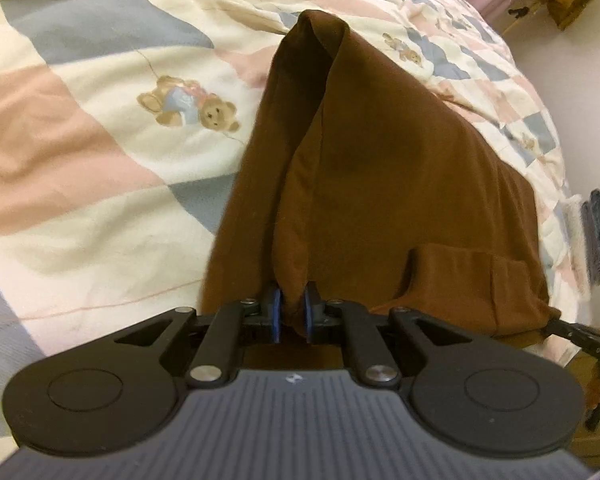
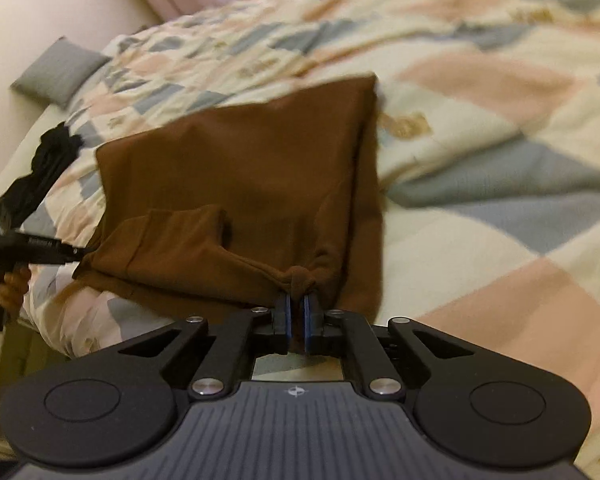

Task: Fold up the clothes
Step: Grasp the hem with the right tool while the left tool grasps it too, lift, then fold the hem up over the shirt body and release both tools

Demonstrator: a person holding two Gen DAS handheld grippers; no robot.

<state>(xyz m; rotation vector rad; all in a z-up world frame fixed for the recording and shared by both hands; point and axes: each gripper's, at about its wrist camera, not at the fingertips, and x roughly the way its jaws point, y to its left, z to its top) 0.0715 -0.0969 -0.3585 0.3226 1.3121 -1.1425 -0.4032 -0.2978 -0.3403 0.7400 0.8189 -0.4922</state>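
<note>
Two hand-held grippers are each clamped on the near hem of one brown knit garment [image 1: 380, 168]: the left gripper [image 1: 291, 312] pinches a fold at lower centre of its view, the right gripper [image 2: 297, 320] a bunched edge likewise. Garment lies centre frame on a pastel patchwork quilt with teddy-bear motifs [image 1: 100, 152]. A black cloth [image 2: 48, 160] sits at left edge of the right view.

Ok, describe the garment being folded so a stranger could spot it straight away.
On the bed's patchwork quilt with teddy bear prints lies a plain brown garment, its near edge pinched by the left gripper and the right gripper. It is the only brown cloth; the other garment nearby is black.
</note>
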